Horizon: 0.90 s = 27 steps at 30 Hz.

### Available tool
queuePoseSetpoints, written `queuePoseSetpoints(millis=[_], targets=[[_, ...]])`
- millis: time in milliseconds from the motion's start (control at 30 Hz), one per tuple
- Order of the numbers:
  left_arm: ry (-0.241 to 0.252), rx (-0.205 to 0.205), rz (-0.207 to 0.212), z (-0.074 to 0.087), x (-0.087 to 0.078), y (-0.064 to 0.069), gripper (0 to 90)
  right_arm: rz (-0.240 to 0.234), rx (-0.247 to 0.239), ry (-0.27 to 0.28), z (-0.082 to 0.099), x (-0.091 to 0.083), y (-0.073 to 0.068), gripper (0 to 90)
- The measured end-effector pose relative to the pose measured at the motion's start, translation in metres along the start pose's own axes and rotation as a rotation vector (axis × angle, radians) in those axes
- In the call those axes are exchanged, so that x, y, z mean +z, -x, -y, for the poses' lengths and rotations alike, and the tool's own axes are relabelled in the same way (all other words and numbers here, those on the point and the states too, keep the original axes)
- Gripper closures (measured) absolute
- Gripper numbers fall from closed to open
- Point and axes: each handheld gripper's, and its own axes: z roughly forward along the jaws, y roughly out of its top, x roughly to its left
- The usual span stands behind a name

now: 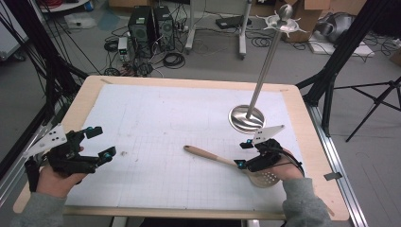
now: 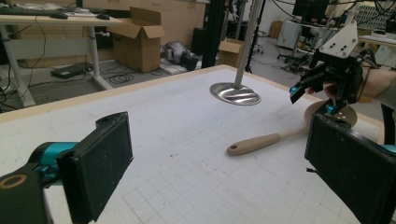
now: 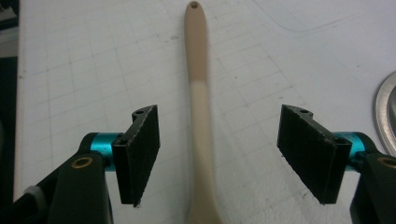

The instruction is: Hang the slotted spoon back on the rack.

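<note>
A beige skimmer (image 1: 222, 160) with a holed bowl and darker handle end lies on the tabletop (image 1: 156, 123). It carries no readable writing. Right tongs (image 3: 219, 156) straddle its handle, apart; left tongs (image 2: 219, 172) are apart too.

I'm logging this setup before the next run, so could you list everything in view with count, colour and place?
slotted spoon: one, beige, lying on the mat's near right part, handle pointing left, head by the right gripper.
utensil stand: one, silver, round base on the mat's far right, tall pole topped with hooks.
grid mat: one, white, covering most of the tabletop.
table: one, light wood edge, centre of the scene.
computer towers: two, black, on the floor beyond the table.
cardboard box: one, brown, open, on the floor.
left gripper: one, black, near left edge, open.
right gripper: one, black, open, straddling the spoon's handle without touching it.
</note>
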Motion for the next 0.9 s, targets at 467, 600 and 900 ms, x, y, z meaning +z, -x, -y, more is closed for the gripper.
queuePoseSetpoints(millis=[467, 600, 900], targets=[[0.000, 0.002, 0.001, 0.000, 0.000, 0.001, 7.9, -0.014, -0.046, -0.092, -0.001, 0.014, -0.003, 34.7], [-0.003, 0.000, 0.002, 0.001, 0.000, 0.001, 7.9, -0.007, -0.061, -0.119, -0.001, 0.018, -0.004, 36.1], [-0.001, 0.002, -0.004, 0.001, -0.003, 0.001, 7.9, -0.021, -0.091, -0.209, -0.001, 0.031, -0.007, 43.1]])
